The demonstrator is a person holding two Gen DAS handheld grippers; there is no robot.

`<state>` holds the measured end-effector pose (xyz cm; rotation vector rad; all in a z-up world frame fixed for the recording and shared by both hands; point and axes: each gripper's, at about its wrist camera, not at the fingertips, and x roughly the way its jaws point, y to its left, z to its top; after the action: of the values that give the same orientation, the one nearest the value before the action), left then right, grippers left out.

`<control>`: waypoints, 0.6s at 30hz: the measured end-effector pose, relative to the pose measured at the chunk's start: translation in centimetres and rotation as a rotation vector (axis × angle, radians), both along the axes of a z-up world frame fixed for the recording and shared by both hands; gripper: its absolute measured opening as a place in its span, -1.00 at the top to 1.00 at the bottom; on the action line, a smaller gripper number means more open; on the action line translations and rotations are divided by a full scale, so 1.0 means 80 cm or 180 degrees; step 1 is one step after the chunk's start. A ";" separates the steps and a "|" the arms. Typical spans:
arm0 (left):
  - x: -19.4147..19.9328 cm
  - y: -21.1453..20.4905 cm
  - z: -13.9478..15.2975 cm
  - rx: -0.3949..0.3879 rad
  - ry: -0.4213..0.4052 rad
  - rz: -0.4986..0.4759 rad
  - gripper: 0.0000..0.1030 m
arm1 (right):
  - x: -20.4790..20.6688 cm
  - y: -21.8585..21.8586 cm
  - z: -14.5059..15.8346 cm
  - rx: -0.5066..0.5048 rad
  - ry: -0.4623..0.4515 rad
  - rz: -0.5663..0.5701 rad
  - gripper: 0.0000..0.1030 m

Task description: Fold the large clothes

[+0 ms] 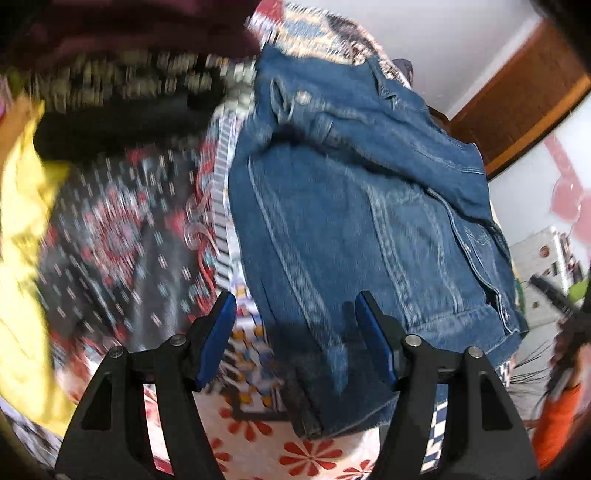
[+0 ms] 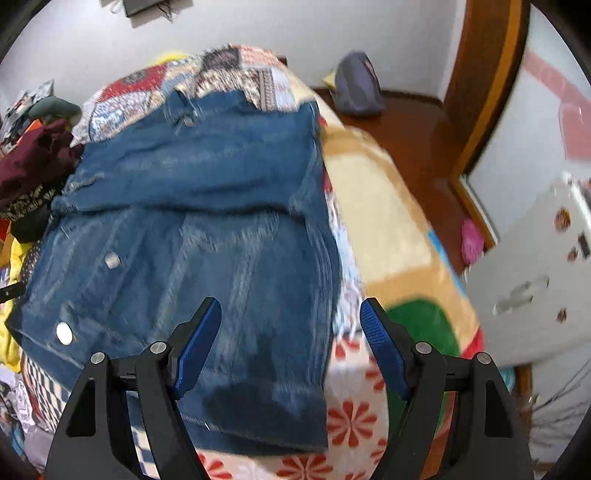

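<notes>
Left claw: left gripper (image 1: pixel 295 339) parted, blue pads (image 1: pixel 218 341) bare, nothing between them.
Left view, jacket: denim jacket (image 1: pixel 369 221) lies on the patchwork bedspread (image 1: pixel 314 33), filling the frame from 12 to 5 o'clock; its near hem corner sits just beyond the right pad.
Left view, edges: jacket's left edge runs from 12 down to 6 o'clock beside a striped band of the bedspread; its right edge drops at 3 o'clock toward the wooden door frame (image 1: pixel 524 99).
Left view, room: clothes pile at 9 to 11 o'clock, a yellow garment (image 1: pixel 22 229) and a maroon garment (image 1: pixel 147 26); patterned cloth lies bare between pile and jacket.
Right claw: right gripper (image 2: pixel 291 343) parted wide, holding nothing.
Right view, jacket: denim jacket (image 2: pixel 192 221) spreads from 9 to 12 o'clock, its right edge passing between the pads.
Right view, room: bed edge falls away at 3 o'clock; backpack (image 2: pixel 356 88) on the floor at 1 o'clock.
Writing: white lettering on a dark garment (image 2: pixel 26 206) at 9 o'clock, perhaps text, too blurred to read.
</notes>
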<state>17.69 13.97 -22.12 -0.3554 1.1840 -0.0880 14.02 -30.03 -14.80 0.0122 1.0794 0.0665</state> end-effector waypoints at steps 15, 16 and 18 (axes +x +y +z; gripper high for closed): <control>-0.033 -0.004 -0.016 -0.0553 0.0079 -0.0009 -0.28 | -0.014 -0.038 -0.063 0.0972 0.0405 -0.0300 -0.35; -0.035 -0.010 -0.014 -0.0505 0.0059 -0.0061 -0.25 | -0.013 -0.035 -0.064 0.0939 0.0399 -0.0289 -0.30; -0.037 -0.022 -0.010 -0.0412 -0.0001 -0.0150 -0.06 | -0.009 -0.029 -0.066 0.0825 0.0371 -0.0264 -0.08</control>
<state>14.70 12.21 -22.94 -0.4412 1.1894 -0.2063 13.27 -32.36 -20.05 0.2971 1.1793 0.1318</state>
